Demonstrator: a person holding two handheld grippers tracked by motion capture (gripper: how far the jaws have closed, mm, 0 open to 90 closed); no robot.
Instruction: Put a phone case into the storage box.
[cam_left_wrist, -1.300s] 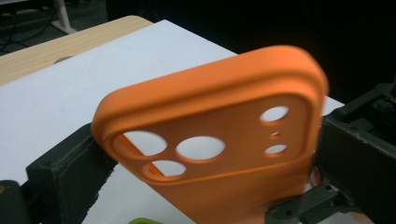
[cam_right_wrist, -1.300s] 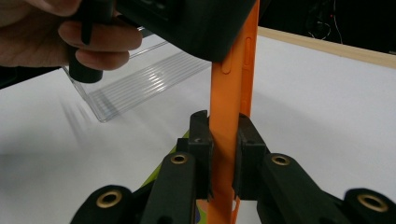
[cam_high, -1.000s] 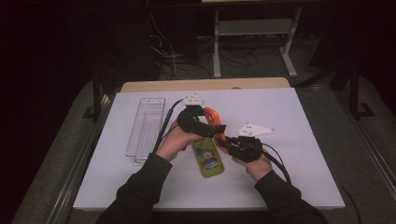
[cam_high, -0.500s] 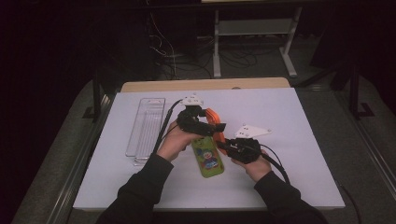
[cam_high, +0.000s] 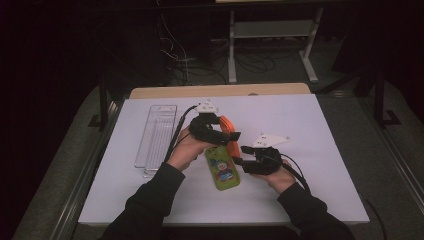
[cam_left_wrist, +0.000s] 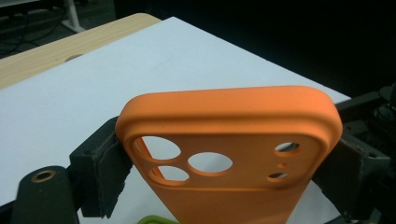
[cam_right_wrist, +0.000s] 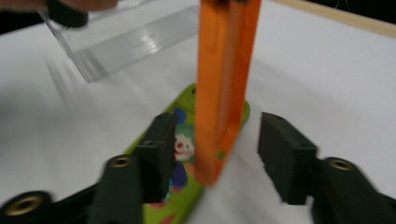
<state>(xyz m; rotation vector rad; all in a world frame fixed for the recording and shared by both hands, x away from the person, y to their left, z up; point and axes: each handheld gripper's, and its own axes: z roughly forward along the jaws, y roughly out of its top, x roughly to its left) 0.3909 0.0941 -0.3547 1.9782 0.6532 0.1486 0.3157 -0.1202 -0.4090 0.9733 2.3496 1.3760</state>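
Clamping the orange phone case (cam_left_wrist: 229, 140), the left hand-held gripper (cam_high: 216, 131) holds it between the right hand-held gripper's (cam_right_wrist: 215, 149) just-opened jaws.

from my remote seat i see dark long sleeves (cam_high: 150, 202) entering at six o'clock, two black grippers, left gripper (cam_high: 235, 136) and right gripper (cam_high: 237, 161), each topped by a pale three-cornered plate, with black cables and brass-ringed screw holes.

Dark lab: cable tangle (cam_high: 192, 52), metal rack (cam_high: 270, 30).
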